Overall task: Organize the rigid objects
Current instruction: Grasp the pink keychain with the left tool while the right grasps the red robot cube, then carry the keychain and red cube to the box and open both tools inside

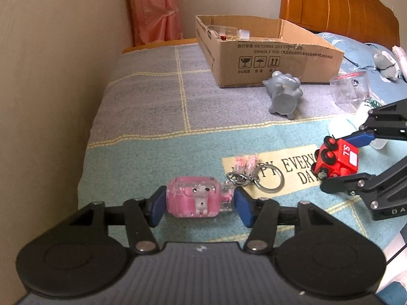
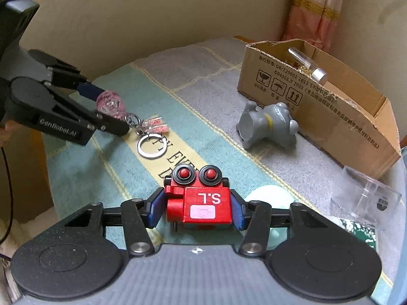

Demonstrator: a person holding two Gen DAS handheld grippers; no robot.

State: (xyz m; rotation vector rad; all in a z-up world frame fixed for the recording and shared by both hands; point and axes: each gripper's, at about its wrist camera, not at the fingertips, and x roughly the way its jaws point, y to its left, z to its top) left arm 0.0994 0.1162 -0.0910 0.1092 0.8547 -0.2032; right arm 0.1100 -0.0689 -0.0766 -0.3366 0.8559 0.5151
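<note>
My left gripper (image 1: 197, 204) is shut on a pink keychain charm (image 1: 193, 199) with a small white figure inside; its metal ring (image 1: 271, 179) trails on the bed cover. In the right wrist view the left gripper (image 2: 112, 113) holds the charm (image 2: 110, 104) at the left. My right gripper (image 2: 197, 208) is shut on a red toy train car (image 2: 201, 200) marked "S.L", wheels up. It also shows in the left wrist view (image 1: 335, 161) at the right. An open cardboard box (image 1: 267, 56) (image 2: 330, 101) stands at the far side.
A grey toy figure (image 1: 283, 95) (image 2: 268, 127) lies on its side in front of the box. A clear bottle (image 2: 309, 64) lies inside the box. A clear plastic container (image 1: 352, 89) (image 2: 368, 198) sits to the right. A wall runs along the left; a wooden headboard (image 1: 338, 7) is behind.
</note>
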